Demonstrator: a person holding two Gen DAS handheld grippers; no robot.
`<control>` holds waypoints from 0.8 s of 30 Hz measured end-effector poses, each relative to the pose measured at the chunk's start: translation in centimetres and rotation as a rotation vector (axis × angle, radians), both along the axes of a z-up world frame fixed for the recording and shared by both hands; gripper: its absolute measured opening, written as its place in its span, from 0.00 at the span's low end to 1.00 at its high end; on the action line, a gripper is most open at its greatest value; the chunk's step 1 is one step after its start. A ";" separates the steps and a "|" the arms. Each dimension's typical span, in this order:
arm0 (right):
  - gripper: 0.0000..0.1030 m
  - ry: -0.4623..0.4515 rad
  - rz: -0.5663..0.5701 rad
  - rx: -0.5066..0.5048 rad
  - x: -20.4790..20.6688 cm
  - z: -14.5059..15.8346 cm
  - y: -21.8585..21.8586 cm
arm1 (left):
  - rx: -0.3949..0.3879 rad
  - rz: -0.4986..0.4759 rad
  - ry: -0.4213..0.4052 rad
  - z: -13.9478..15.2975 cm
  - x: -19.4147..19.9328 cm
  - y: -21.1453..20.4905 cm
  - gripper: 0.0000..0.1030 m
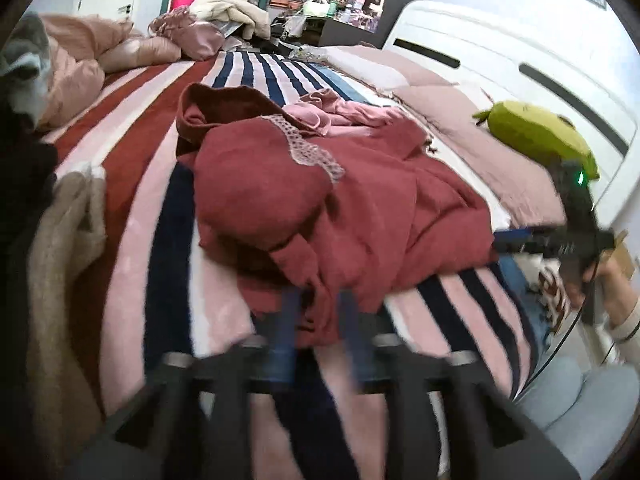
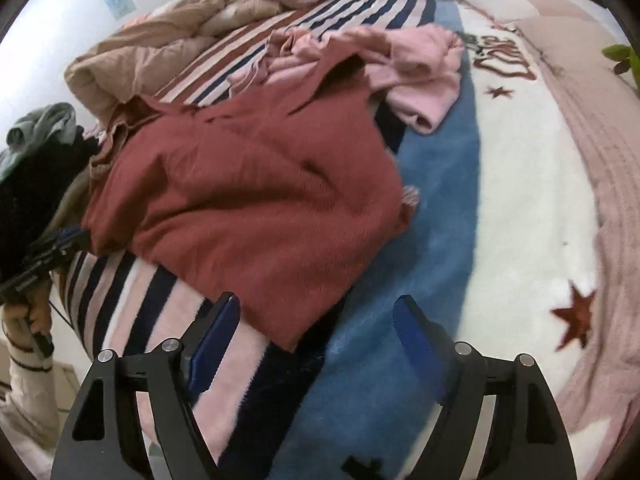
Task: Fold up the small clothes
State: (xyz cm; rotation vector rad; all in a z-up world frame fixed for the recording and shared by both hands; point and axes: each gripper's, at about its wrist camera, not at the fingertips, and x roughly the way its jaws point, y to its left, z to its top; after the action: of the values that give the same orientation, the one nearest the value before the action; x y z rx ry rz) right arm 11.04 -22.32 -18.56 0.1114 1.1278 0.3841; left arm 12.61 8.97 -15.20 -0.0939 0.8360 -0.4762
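While the dark red top (image 1: 340, 200) lies crumpled mid-bed on the striped blanket (image 1: 132, 264), a pink garment (image 2: 420, 80) bunched at its 12 o'clock edge, the left hand-held gripper (image 1: 316, 304) looks clenched on a fold of its near hem. At 3 o'clock the right hand-held gripper (image 2: 316, 320) hangs released, short of the cloth. This looks like the spreading-out step; next it must take the corner nearest it so the top can be pulled flat.

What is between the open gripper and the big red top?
In the right wrist view, only bare striped blanket lies between the right gripper and the red top; nothing else sits there.
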 end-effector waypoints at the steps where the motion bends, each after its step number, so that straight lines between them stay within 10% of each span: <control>1: 0.74 0.003 0.004 0.014 0.1 -0.2 0.1 | -0.002 0.001 -0.014 0.0 0.2 -0.2 0.54; 8: 0.65 -0.013 0.004 0.065 3.0 -1.1 1.1 | -0.035 0.060 0.028 -1.0 4.7 -1.2 0.80; 9: 0.53 -0.026 0.012 0.048 3.2 -1.1 1.5 | -0.049 0.080 0.044 -1.4 5.4 -1.2 0.74; 10: 0.18 -0.033 0.025 0.030 3.3 -1.1 1.9 | -0.061 0.081 0.049 -1.7 5.8 -1.3 0.62; 12: 0.06 -0.052 0.049 0.031 2.9 -0.5 2.5 | -0.045 0.058 0.074 -2.2 6.4 -1.9 0.09; 24: 0.04 -0.006 0.137 0.035 -4.3 1.5 -0.4 | -0.042 -0.134 0.072 -0.1 -1.2 -1.9 0.08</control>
State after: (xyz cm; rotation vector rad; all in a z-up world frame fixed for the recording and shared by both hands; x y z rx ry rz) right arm 6.79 -22.72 -17.07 0.0633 1.1264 0.5262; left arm 11.44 7.08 -15.31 -0.0945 0.9067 -0.6194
